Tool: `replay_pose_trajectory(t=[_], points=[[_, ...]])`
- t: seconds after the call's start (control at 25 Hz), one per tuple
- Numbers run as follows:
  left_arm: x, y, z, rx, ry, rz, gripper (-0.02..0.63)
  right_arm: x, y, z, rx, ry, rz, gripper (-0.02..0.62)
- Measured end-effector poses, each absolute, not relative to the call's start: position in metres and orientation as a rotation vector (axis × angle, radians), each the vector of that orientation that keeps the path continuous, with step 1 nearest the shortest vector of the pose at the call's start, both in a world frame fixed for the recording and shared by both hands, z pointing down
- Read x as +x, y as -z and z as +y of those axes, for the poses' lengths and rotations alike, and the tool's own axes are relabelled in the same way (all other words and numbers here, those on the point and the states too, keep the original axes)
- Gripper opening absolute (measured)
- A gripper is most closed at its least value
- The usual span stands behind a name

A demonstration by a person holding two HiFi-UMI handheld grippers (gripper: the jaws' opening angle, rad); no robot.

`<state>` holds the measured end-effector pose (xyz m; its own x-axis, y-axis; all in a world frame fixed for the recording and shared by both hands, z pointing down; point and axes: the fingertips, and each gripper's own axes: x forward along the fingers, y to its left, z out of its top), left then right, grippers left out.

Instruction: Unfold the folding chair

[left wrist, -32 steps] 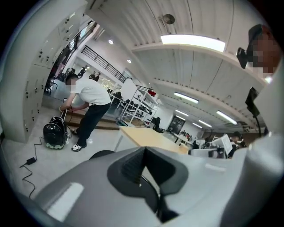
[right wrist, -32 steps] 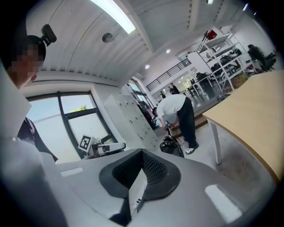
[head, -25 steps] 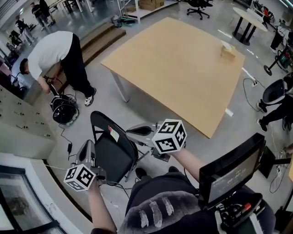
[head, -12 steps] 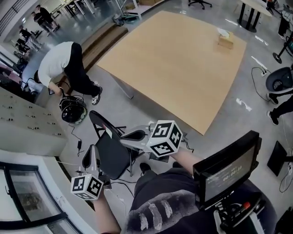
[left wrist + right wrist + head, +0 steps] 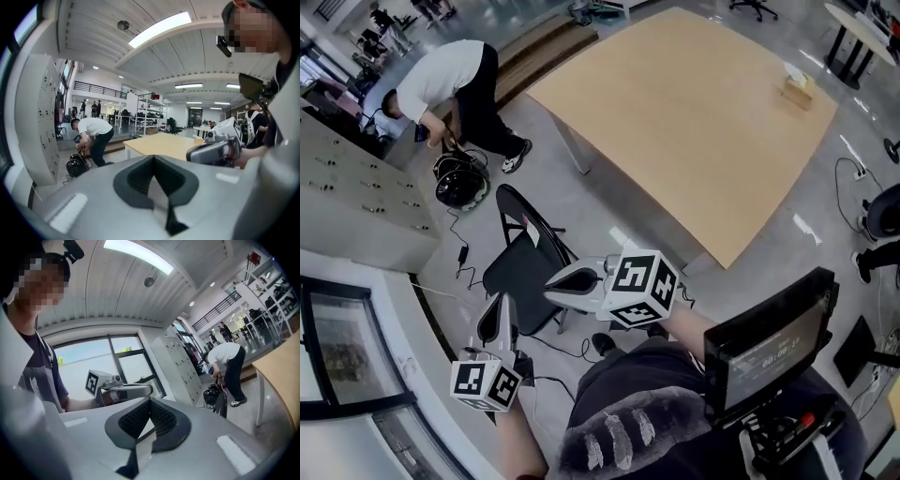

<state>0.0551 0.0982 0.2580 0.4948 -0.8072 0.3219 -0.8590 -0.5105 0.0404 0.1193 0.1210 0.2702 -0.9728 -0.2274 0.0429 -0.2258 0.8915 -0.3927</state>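
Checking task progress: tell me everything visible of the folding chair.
The folding chair is black: a thin tube frame looping round the backrest, which bears a white label, and a dark seat panel. It stands on the grey floor between the wearer and the wooden table. The left gripper and right gripper, both shut and empty, hang close over it; contact and how far it is unfolded cannot be told.

Person's left gripper [image 5: 503, 305] low at near left, jaws together with nothing between them, pointing away, right gripper [image 5: 555, 278] just right of it and higher, jaws together likewise, pointing left, left forearm [image 5: 520, 441] and right forearm [image 5: 694, 328] bare, reaching forward.
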Motion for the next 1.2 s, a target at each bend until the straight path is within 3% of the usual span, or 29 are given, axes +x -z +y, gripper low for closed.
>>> replay_pose_trajectory(t=[0.76,1.2], points=[[-0.075,-0.244,0.180,2.659,-0.227,-1.346,0.000,-0.049,-0.247,0.189,-0.444,0.636,3.063,0.002],[-0.063,-0.256,0.198,2.700,-0.154,-1.138,0.000,-0.035,-0.257,0.221,-0.638,0.673,3.048,0.002]])
